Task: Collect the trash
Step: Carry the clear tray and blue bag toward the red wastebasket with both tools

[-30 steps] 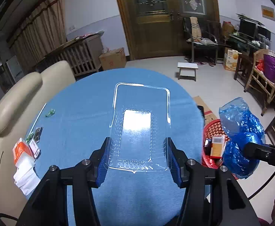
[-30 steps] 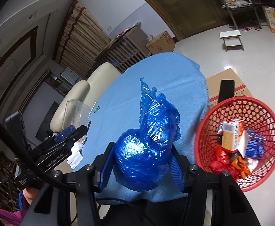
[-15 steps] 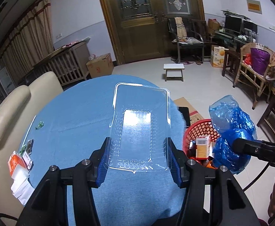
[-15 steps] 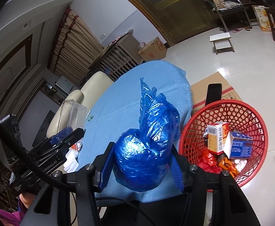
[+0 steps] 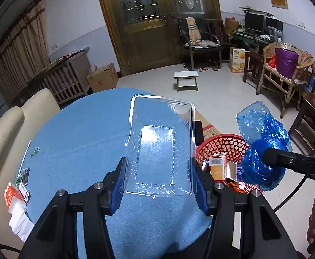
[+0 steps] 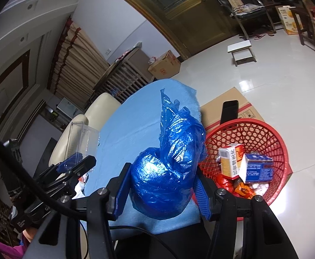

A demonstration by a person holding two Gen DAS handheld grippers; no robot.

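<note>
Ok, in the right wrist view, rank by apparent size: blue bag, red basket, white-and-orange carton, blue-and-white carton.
1. Red basket and blue bag: similar; the bag is nearer the camera, so unranked.
2. Blue-and-white carton and white-and-orange carton: also alike.

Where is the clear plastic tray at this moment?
In the left wrist view the clear plastic tray sits centre frame, clamped in the left gripper, held over the blue tablecloth, with the red basket just to its right.

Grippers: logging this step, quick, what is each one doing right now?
Left gripper: shut on the clear plastic tray.
Right gripper: shut on the blue plastic bag.
</note>
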